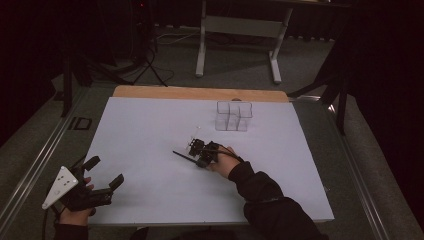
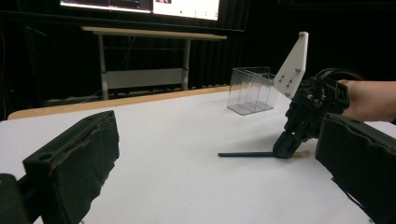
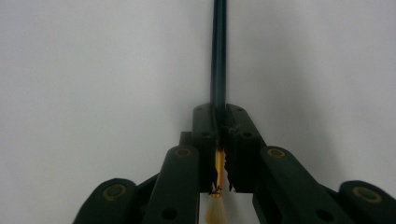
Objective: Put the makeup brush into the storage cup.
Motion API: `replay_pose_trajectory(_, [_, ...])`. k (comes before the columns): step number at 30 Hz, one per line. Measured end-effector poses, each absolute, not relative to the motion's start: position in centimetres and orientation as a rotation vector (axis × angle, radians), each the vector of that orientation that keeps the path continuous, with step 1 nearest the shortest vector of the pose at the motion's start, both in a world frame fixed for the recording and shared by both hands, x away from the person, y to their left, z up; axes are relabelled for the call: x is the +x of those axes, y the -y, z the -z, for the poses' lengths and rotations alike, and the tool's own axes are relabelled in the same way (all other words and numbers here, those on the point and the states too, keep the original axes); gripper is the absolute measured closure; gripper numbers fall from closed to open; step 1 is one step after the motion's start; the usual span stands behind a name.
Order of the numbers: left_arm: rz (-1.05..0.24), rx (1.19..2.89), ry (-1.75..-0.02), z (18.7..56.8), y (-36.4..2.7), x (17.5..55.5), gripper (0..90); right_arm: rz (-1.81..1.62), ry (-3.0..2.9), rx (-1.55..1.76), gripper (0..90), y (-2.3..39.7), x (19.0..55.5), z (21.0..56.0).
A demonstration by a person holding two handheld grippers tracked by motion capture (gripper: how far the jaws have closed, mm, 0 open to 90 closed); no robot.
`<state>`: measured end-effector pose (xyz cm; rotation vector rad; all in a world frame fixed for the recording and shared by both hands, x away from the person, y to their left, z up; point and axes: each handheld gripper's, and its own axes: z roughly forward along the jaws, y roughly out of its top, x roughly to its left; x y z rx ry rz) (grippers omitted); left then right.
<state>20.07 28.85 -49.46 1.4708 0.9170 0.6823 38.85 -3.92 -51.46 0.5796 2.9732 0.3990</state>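
Left gripper (image 1: pixel 102 176): rests at the near left corner of the table (image 1: pixel 150 130), jaws spread, nothing between them. Right gripper (image 1: pixel 196 152): near mid-table, jaws pressed together on a paintbrush (image 1: pixel 184 156). The brush lies flat on the white surface, dark handle pointing left, pale bristles behind the jaws. Far right of centre stands a clear organizer (image 1: pixel 233 116).

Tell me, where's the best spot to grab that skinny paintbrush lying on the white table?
Probably near the bristle end, from straight above. The paintbrush lies flat on the table, so a claw can only straddle its thin handle from above. The right claw does just that: shut on the brush where the yellowish part meets the dark handle, with the long handle pointing away and the pale bristles behind its jaws.
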Motion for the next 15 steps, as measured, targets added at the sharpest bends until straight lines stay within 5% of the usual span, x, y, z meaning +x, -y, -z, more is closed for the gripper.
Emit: replay_pose_trajectory(15, [-0.682,1.468,-0.924,49.4,-28.8,20.1,0.0,-0.491,-2.974,0.553,83.8,4.8,39.0,49.8])
